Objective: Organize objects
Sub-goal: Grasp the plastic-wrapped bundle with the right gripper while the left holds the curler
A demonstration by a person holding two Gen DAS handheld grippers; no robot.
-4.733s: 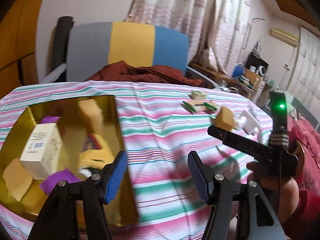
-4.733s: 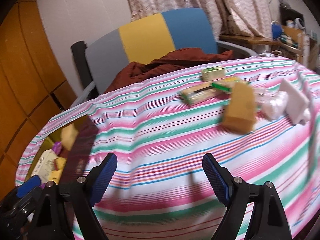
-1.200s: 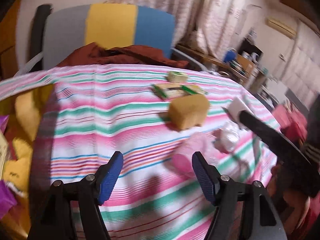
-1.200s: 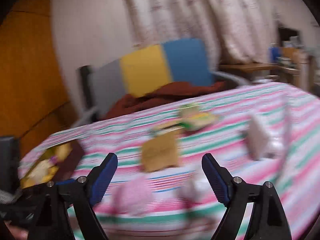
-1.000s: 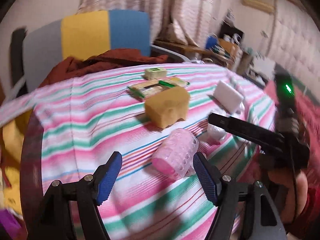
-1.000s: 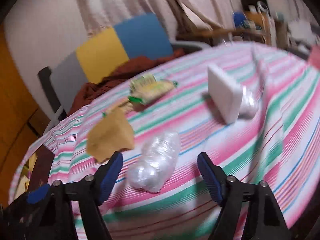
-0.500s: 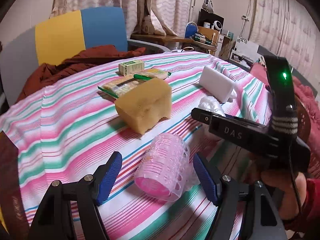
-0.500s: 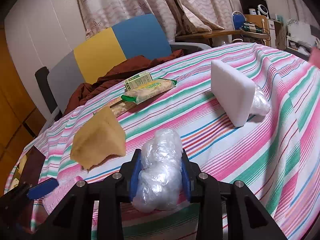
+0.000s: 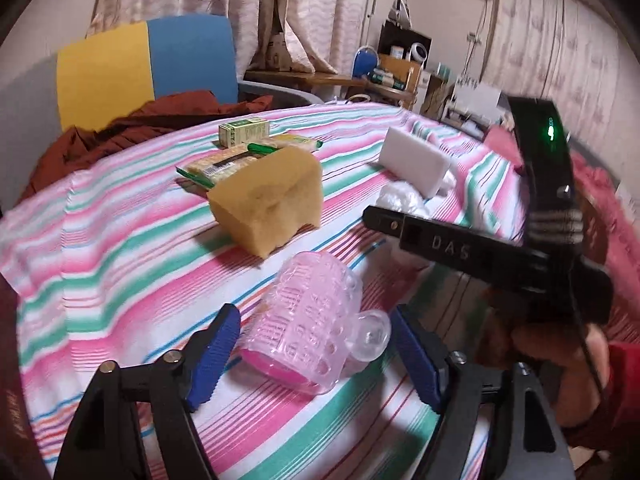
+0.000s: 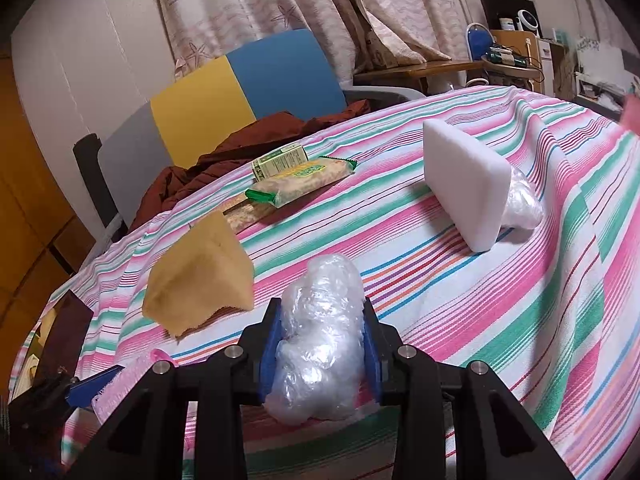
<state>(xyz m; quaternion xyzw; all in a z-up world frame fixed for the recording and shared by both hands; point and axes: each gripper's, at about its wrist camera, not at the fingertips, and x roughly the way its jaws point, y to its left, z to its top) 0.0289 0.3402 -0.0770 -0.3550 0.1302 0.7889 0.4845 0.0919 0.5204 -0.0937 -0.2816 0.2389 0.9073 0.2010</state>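
Note:
A pink plastic hair roller [image 9: 310, 326] lies on its side on the striped tablecloth [image 9: 120, 240]. My left gripper [image 9: 316, 356] is open with its blue pads on either side of the roller, not touching it. My right gripper [image 10: 320, 346] is shut on a crumpled clear plastic bag [image 10: 320, 336]. A yellow sponge [image 9: 272, 196] [image 10: 200, 276] sits just beyond the roller. A white foam block [image 10: 464, 184] [image 9: 414, 162] stands further right with another clear bag [image 10: 520, 200] behind it.
Green-wrapped snack packets [image 10: 300, 182] and a small green box [image 9: 243, 131] lie at the table's far side. A chair with grey, yellow and blue back [image 10: 224, 96] holds a rust cloth [image 10: 248, 140]. A dark box edge [image 10: 60, 336] shows at far left.
My left gripper has swung right from the gold box and come up around the pink roller. My right gripper has closed on the clear plastic bag.

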